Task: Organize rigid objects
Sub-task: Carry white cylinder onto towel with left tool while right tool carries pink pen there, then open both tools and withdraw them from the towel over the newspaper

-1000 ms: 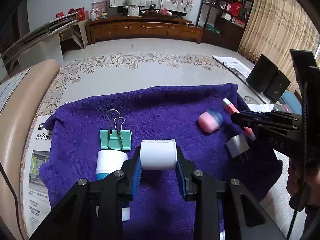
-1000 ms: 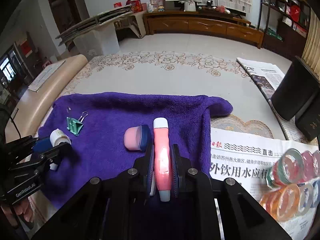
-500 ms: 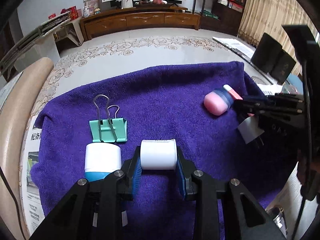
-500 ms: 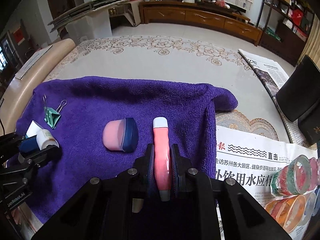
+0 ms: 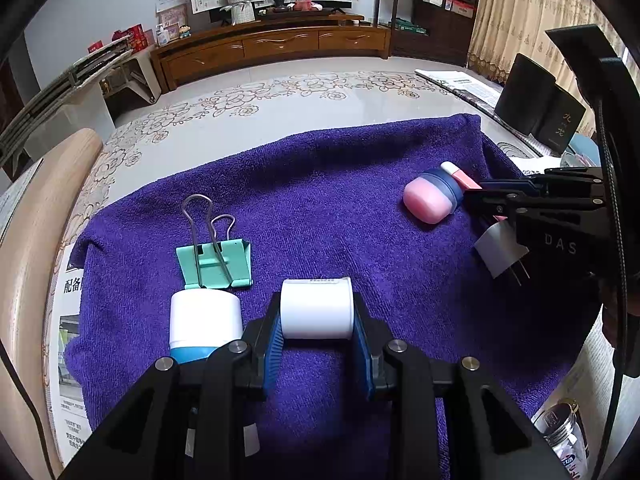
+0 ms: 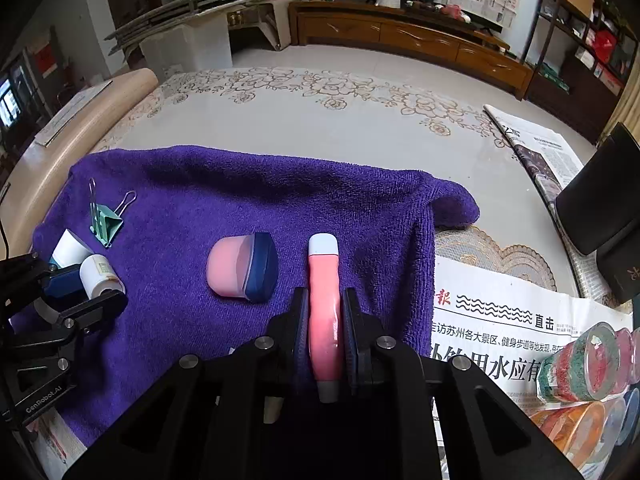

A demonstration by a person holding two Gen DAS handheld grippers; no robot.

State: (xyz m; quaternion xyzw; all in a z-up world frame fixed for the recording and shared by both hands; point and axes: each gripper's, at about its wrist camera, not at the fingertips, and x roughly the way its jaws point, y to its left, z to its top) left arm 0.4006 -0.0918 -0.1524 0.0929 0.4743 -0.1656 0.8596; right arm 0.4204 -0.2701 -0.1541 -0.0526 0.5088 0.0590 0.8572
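Purple towel over patterned floor

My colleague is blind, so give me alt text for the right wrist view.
The right gripper jaws clamp a pink tube over a purple towel, beside a pink and blue container. At far left, the left gripper holds a white bottle.

**Black grippers, blue pads**

Both grippers are showing matte black angular frames; the left gripper is wearing ribbed blue pads and silver screws; the right gripper is bearing white "DAS" lettering at the left view's right edge.
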